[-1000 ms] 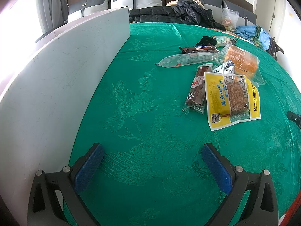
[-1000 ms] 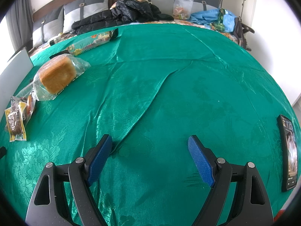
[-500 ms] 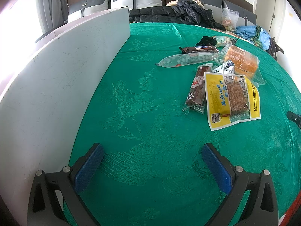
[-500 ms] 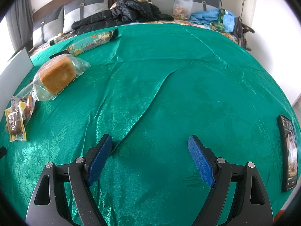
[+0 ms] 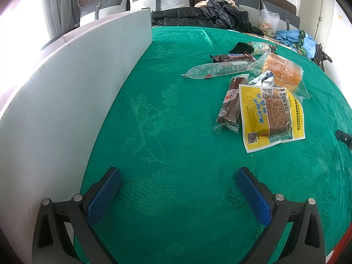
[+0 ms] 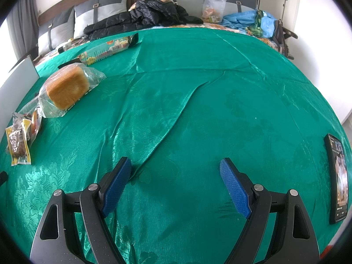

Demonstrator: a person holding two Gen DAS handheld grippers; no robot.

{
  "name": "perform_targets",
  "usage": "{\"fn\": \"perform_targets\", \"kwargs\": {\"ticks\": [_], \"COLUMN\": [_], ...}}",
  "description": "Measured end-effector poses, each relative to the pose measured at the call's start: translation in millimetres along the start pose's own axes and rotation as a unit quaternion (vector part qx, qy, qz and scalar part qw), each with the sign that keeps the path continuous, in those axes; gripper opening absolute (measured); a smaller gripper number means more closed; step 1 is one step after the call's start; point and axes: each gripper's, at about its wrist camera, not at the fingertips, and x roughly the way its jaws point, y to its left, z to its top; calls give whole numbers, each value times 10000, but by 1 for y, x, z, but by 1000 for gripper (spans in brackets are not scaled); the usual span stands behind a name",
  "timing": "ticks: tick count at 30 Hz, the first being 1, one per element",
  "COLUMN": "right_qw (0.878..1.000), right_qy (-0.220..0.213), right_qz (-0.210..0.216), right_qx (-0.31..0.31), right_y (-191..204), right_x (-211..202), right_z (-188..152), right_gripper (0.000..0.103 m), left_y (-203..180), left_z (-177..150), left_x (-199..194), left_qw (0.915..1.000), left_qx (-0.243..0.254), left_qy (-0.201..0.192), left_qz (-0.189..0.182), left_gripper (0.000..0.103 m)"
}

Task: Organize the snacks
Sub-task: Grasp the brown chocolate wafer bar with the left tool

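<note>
Surface: green damask cloth (image 5: 167,114) with a woven floral pattern, glossy, with long creases across the right wrist view (image 6: 176,114).
Left gripper (image 5: 178,182): black frame, blue textured pads; jaws spread wide, nothing between them, above bare cloth.
Right gripper (image 6: 176,176): same build; jaws spread wide, empty, a cloth crease running up to the left pad.
White board (image 5: 66,92): flat, matt, scuffed panel standing upright along the left edge of the cloth.
Snack cluster: right of centre in the left wrist view, far left in the right wrist view.
Yellow flat packet (image 5: 271,118): printed plastic with a clear window showing a brown square cake; nearest of the cluster, overlapping the wrapper to its left.
Clear wrapper with a dark brown bar (image 5: 231,103): long, crimped ends, just left of the yellow packet.
Clear tube-shaped sausage pack (image 5: 217,70): lying crosswise, farther off.
Dark brown candy bar (image 5: 233,57): glossy wrapper, just beyond the tube.
Bagged golden loaf (image 6: 66,88): blocky bread in loose clear plastic, at the right of the cluster.
Small white-and-blue sachet (image 5: 265,79): wedged between loaf and yellow packet.
Black smartphone (image 6: 336,180): flat, screen lit, near right edge, well apart from the snacks.
Background: black padded jacket (image 6: 154,13) against grey cushions.
</note>
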Motion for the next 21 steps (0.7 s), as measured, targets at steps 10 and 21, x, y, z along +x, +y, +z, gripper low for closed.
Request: {"fn": "perform_targets", "kwargs": {"ticks": [10,21], "right_qw": [10000,10000], "right_qy": [0,0], "right_qz": [-2,-2], "right_qx": [1,3], "right_y": [0,0], "right_x": [0,0], "right_z": [0,0], "right_gripper": [85,85], "left_y": [0,5], "left_z": [-1,53], "left_x": [0,2], "left_qw": [10000,9990], "left_qx": [-7,-433], "left_qy": [-3,118], "left_qz": [6,77], "left_gripper": [103,103]}}
